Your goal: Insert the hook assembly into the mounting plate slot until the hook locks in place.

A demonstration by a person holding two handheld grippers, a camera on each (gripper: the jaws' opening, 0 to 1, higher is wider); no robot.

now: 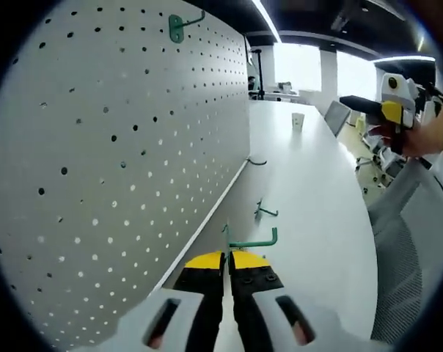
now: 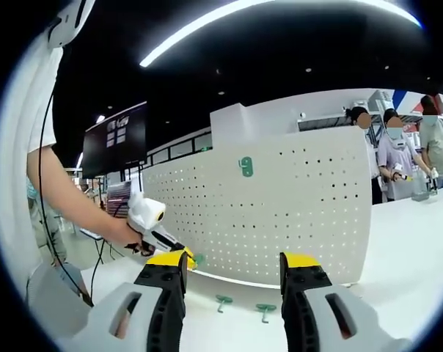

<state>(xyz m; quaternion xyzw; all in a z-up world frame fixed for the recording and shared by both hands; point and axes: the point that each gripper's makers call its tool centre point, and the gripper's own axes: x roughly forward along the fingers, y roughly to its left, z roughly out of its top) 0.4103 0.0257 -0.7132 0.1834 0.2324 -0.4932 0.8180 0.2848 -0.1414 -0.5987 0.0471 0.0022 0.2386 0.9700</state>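
A green hook (image 1: pixel 254 240) sat pinched between the closed jaws of the left gripper (image 1: pixel 228 258) — just beside the base of the pegboard (image 1: pixel 119 147), over the table (image 1: pixel 309 191). Another hook (image 1: pixel 179 26) hung mounted high on the board. The right gripper (image 2: pixel 232 265) stood open, empty, facing the board from well away.

Pegboard (image 1: pixel 126 147): matt white perforated sheet. Hooks (image 1: pixel 254 240): smooth green coating. Table (image 1: pixel 309 213): smooth white, slight sheen.
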